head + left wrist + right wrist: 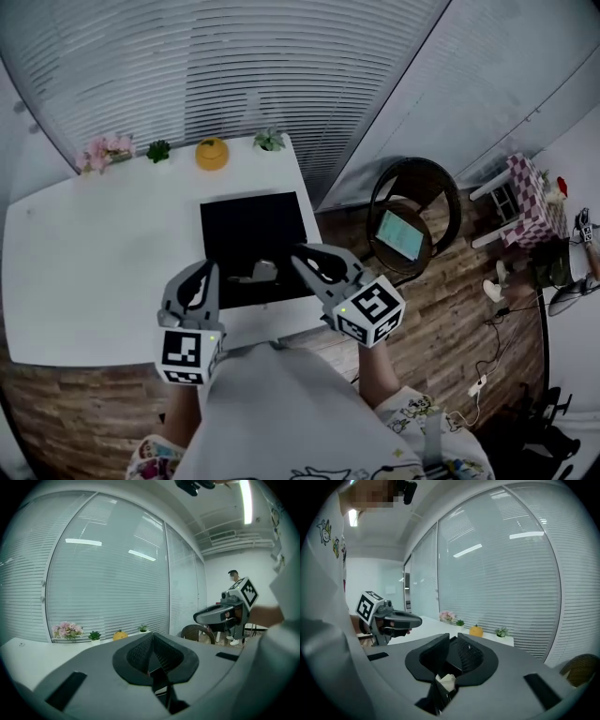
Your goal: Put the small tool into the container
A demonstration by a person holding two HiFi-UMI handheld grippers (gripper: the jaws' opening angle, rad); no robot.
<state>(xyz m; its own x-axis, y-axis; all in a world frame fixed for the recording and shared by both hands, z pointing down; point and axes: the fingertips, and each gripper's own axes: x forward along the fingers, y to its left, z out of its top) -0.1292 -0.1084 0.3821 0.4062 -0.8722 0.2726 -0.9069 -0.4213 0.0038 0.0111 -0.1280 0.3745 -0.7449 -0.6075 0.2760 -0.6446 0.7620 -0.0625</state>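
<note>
apparently the job is at its tail end or between steps, since neither gripper carries anything that reads as a tool. the left gripper (pixel 152 641) has its jaws pressed together with nothing between them. the right gripper (pixel 453 641) has its jaws a narrow gap apart and the ribbed pads bare. only a pale scrap (pixel 447 681) sits low at the root of the jaws, and i can't tell whether it belongs to the gripper.

both grippers hang over the near edge of the black mat (pixel 253 225) on the white table (pixel 103 253), one at each near corner, pointing out across the room and not down at the work.

on the mat, close to its near edge and between the two grippers, lies a small grey thing (pixel 258 274). it is too small to tell whether it is the container, the tool, or the tool already inside. if the tool is in there, nothing is left to do. if not, the pick-up is yet to come.
</note>
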